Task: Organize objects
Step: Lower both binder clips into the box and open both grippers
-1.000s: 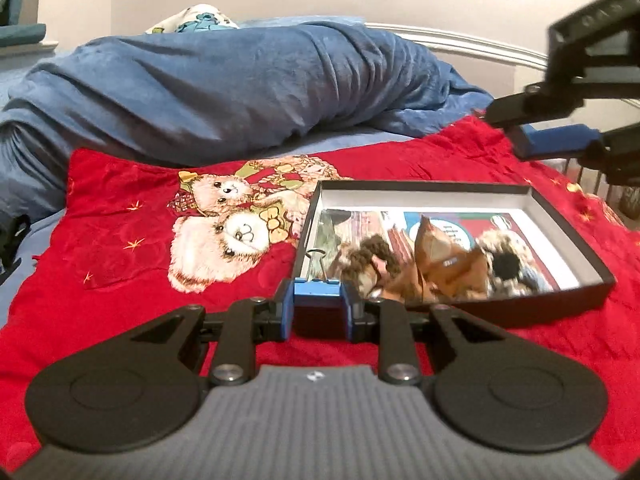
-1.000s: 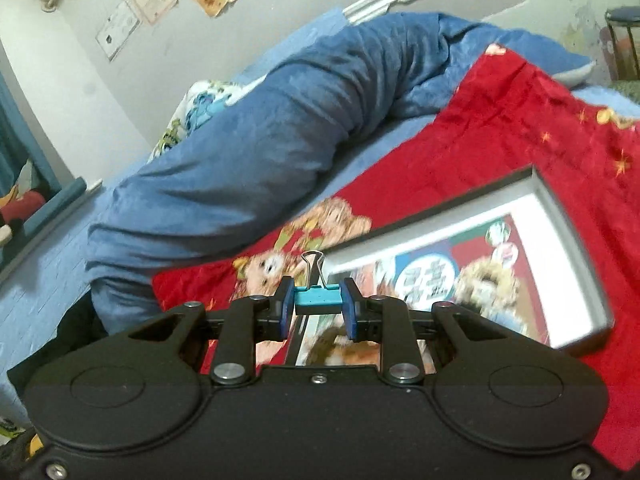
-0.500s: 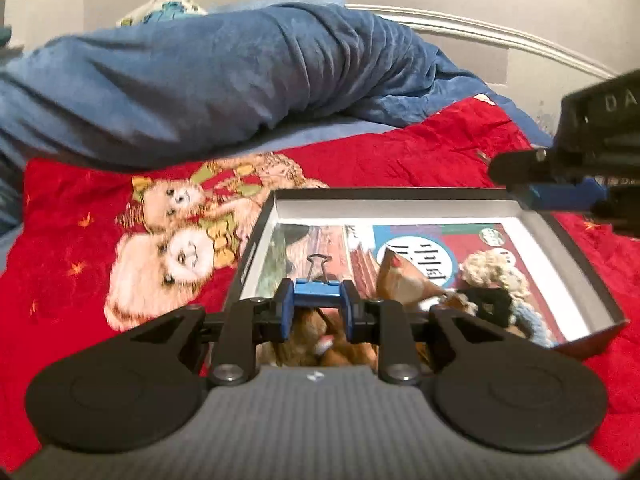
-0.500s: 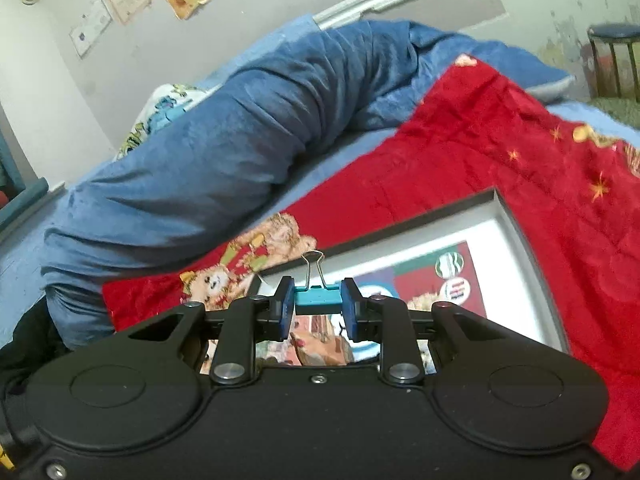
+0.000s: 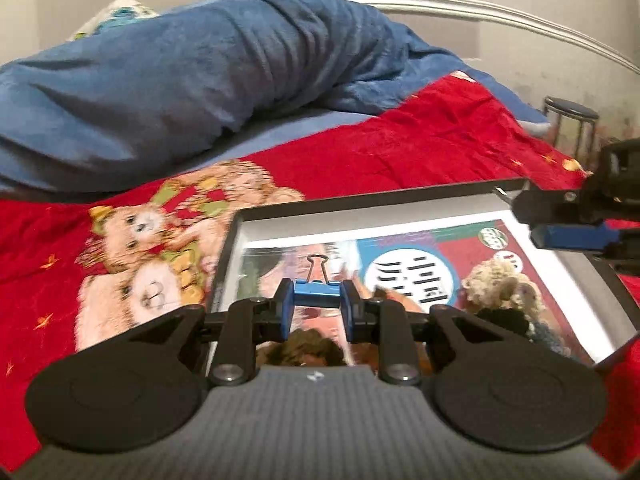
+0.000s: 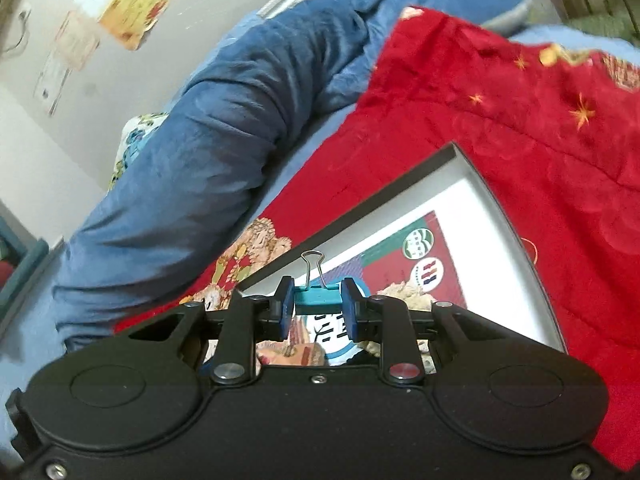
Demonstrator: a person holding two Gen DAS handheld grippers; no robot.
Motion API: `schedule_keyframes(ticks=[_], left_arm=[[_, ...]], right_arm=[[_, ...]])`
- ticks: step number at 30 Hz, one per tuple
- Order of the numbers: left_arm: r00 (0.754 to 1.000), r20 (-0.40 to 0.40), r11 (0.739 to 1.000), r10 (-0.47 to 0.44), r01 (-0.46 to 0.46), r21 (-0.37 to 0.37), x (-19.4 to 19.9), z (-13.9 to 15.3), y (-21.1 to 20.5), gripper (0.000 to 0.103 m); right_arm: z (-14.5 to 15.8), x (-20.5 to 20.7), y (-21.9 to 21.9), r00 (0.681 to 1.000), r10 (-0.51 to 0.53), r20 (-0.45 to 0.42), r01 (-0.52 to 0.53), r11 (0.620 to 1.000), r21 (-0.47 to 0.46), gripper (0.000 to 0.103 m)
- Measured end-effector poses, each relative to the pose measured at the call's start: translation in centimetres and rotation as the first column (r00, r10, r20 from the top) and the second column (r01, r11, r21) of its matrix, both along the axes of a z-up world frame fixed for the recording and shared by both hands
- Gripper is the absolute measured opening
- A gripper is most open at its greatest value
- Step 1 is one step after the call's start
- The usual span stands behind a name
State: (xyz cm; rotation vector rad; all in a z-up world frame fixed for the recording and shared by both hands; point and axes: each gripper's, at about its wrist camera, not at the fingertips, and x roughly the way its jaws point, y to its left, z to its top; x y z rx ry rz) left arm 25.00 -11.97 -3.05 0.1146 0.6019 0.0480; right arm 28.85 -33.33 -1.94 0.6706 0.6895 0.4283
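Observation:
My left gripper (image 5: 317, 305) is shut on a blue binder clip (image 5: 317, 294) and holds it above the near left part of a shallow black box (image 5: 400, 192). The box lies on a red blanket and holds a printed sheet, a fluffy beige toy (image 5: 500, 284) and brown items at its near edge. My right gripper (image 6: 318, 307) is shut on a teal binder clip (image 6: 317, 299) above the same box (image 6: 508, 216). The right gripper also shows at the right edge of the left wrist view (image 5: 576, 224).
The red teddy-bear blanket (image 5: 420, 144) covers the bed. A rolled blue duvet (image 5: 180, 72) lies behind the box. A white bed rail runs along the wall, and a dark stool (image 5: 572, 120) stands at the far right. Papers (image 6: 136, 12) hang on the wall.
Both grippers have moved forward over the box with their clips. The left one rose from the box's near wall to above its inside. The right one tilted and came lower.

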Motion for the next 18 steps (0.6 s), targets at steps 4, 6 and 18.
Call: schedule_keyframes(ticks=[4,6,18], left_arm=[[0.999,0.006,0.999,-0.042,0.042,0.027,0.9,-0.3,-0.6,0.028],[0.999,0.004,0.998,-0.051,0.051,0.035,1.4,-0.6,-0.7,0.028],[0.998,-0.031,0.998,-0.062,0.063,0.023,2.0,-1.4,0.7,0.058]], right_arm=[[-1.0,1.2,0.2,1.000,-0.021,-0.020,0.021,1.000,-0.021,0.025],[-1.7,1.5,0.9,0.999,-0.014,-0.035,0.013,0.999,-0.032,0.025],[-4.2,1.2,7.4,0.997,0.026,-0.077,-0.037,0.988,-0.149,0.027]])
